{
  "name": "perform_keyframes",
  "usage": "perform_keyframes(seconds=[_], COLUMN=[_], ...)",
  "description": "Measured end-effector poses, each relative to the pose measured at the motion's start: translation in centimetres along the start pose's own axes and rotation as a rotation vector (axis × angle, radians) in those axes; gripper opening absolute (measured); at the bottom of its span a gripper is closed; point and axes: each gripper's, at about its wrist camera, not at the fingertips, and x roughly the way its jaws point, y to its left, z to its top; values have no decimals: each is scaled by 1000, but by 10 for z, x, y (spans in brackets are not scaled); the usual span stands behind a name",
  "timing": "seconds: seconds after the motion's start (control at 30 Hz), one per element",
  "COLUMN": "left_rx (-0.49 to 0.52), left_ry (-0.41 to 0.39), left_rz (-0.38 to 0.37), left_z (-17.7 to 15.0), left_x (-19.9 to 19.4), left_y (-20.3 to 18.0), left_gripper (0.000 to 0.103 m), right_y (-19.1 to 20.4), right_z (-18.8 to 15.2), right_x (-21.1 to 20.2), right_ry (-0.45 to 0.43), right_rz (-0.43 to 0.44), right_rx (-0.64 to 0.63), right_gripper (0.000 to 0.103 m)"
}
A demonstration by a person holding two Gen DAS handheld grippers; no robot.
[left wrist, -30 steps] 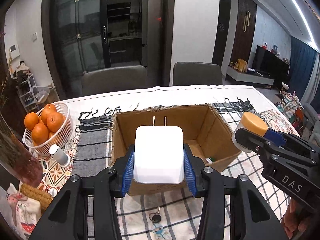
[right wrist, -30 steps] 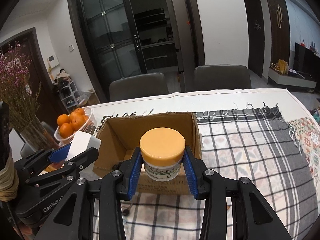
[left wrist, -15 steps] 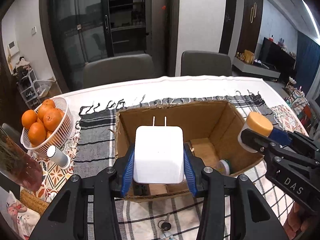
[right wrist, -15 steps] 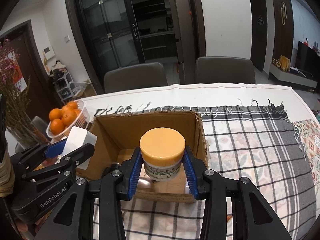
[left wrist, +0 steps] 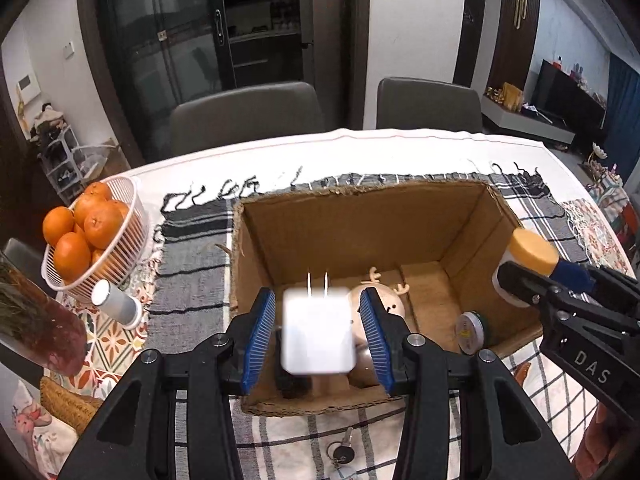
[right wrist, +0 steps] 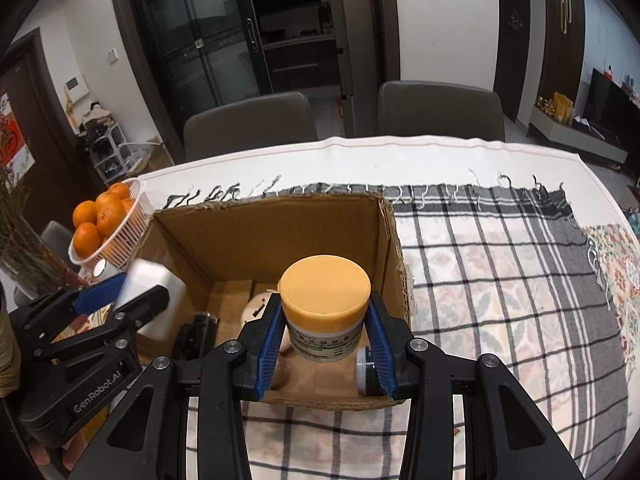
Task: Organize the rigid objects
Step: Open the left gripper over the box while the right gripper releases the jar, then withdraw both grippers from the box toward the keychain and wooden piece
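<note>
Charger [left wrist: 318, 332] blurred between left gripper [left wrist: 317, 295] jaws, grip unclear, jar [right wrist: 324, 292] pinched by right gripper [right wrist: 325, 299], both at frame centre over part-filled cardboard box [left wrist: 360, 216]; key [left wrist: 340, 454] outstanding on desk [left wrist: 400, 148].

Table [right wrist: 440, 156]: checked cloth [right wrist: 500, 280], perhaps patterned runner [right wrist: 616, 256].
</note>
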Motion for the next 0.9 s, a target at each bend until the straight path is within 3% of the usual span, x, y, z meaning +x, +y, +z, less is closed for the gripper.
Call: perform_keyframes(seconds=[0.2, 0.9], left_rx=[-1, -31], left_ry=[-25, -66], left_rz=[18, 26], left_z=[-3, -51], left_x=[-12, -75], left_y=[1, -19], left_gripper=[46, 50], right_y=[-5, -9], right_z=[-4, -40], right_x=[-2, -74], right_ry=[15, -106], right_rz=[2, -36], right_rx=[30, 33], right_gripper=[45, 46])
